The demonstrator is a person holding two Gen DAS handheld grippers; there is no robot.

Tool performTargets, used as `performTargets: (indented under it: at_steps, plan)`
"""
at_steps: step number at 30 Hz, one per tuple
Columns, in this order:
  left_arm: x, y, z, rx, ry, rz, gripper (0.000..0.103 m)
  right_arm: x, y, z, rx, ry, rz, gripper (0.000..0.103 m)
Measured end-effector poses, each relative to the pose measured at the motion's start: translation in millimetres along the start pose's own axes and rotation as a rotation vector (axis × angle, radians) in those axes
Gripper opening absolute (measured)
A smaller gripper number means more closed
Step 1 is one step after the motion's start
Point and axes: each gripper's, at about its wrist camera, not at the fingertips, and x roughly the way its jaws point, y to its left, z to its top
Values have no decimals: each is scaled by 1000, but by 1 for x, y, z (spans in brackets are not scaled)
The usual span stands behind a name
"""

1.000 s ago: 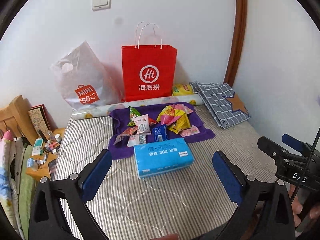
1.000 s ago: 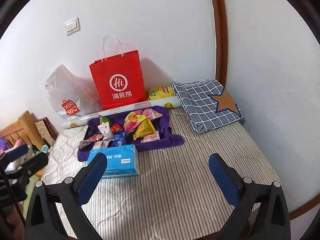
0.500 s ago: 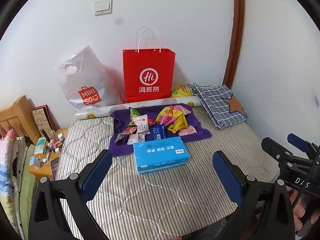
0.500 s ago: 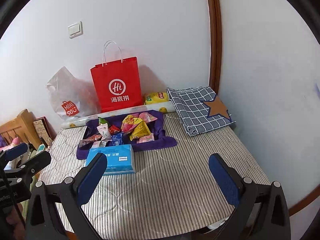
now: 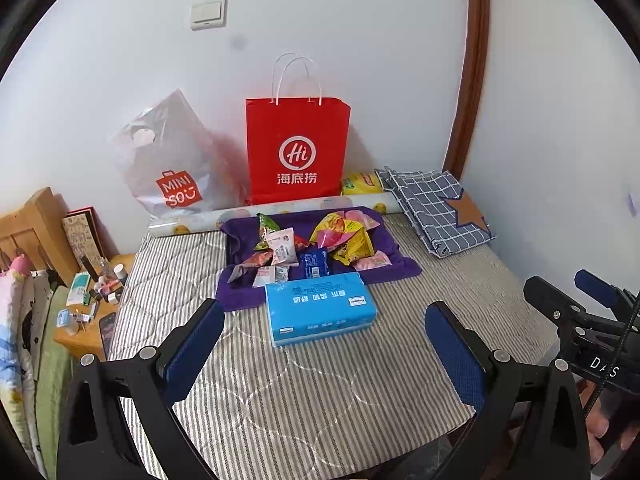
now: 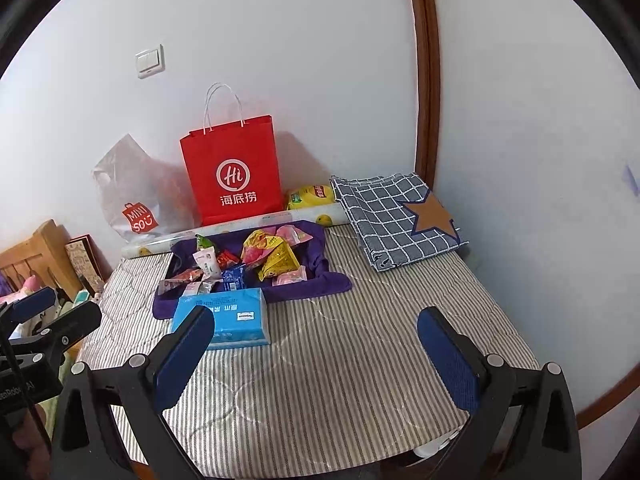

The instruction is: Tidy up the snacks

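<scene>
Wall (image 5: 360, 40), red Hi bag (image 5: 297, 152), MINISO bag (image 5: 172, 168)

colourful snack packets (image 5: 316, 246) lie scattered on a purple cloth (image 5: 400, 264)

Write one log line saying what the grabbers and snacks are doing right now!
left gripper: open, empty | right gripper: open, empty | snacks: piled on purple cloth | blue tissue pack: in front, untouched

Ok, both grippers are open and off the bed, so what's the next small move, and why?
Probably ease the left gripper forward over the light blue tissue pack toward the loose snack packets on the purple cloth. It is open, holds nothing, and faces the pile; the right gripper sits further right.
</scene>
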Motion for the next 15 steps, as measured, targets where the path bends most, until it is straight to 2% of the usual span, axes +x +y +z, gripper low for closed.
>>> performTargets:
  at_steps: [15]
  plan:
    - [-2, 5, -1, -13, -2, 0, 100, -1, 5, -2, -6, -6, 3, 103]
